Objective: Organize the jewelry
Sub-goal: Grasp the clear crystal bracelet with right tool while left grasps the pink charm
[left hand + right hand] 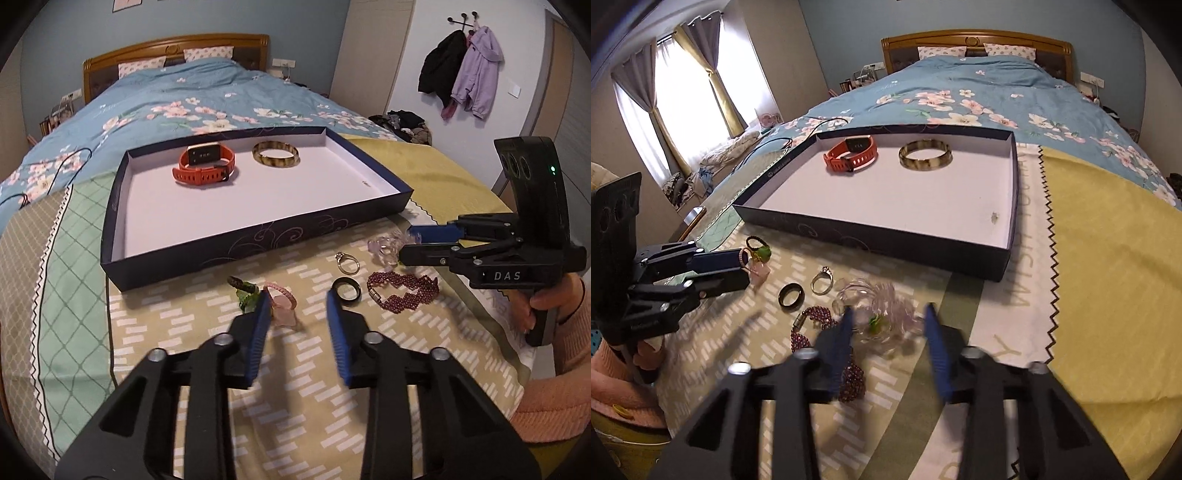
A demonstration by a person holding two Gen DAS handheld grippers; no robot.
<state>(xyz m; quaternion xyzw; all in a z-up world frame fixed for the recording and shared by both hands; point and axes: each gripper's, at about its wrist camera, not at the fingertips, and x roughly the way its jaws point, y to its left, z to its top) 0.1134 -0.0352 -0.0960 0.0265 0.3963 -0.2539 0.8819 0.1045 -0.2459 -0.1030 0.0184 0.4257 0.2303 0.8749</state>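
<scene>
Shallow dark box lid (255, 236), white inside, sits on the bed (207, 92) over patterned cloths; its near wall runs just beyond the loose jewelry. Inside, toward the far wall: orange watch (204, 163) at 11 o'clock, tortoiseshell bangle (276, 154) just beside it at 12, apart from each other. Rest of the lid floor bare, wide room there. Loose pieces lie on the cream-patterned cloth (207, 328) before the lid: pink charm cord (282, 301), black ring (346, 291), silver ring (347, 263), garnet bead bracelet (404, 291), clear crystal bracelet (384, 249). Left gripper (297, 297) jaws partly apart; left blue pad touches or overlaps the pink charm cord, right pad's tip just beside the black ring; cannot tell if anything is pinched. Right gripper (888, 314) jaws likewise partly apart, straddling the clear crystal bracelet (882, 310), pads not seen pressing it; the garnet bead bracelet (827, 336) passes under the left pad. Left view alone shows the right gripper (408, 242) side-on at 3 o'clock, held by a hand (546, 302), and coats on wall hooks. Right view alone shows the curtained window (676, 85) at 10 o'clock, the yellow cloth's (1108, 258) zigzag edge, and the left gripper (742, 264) at 9 o'clock.
</scene>
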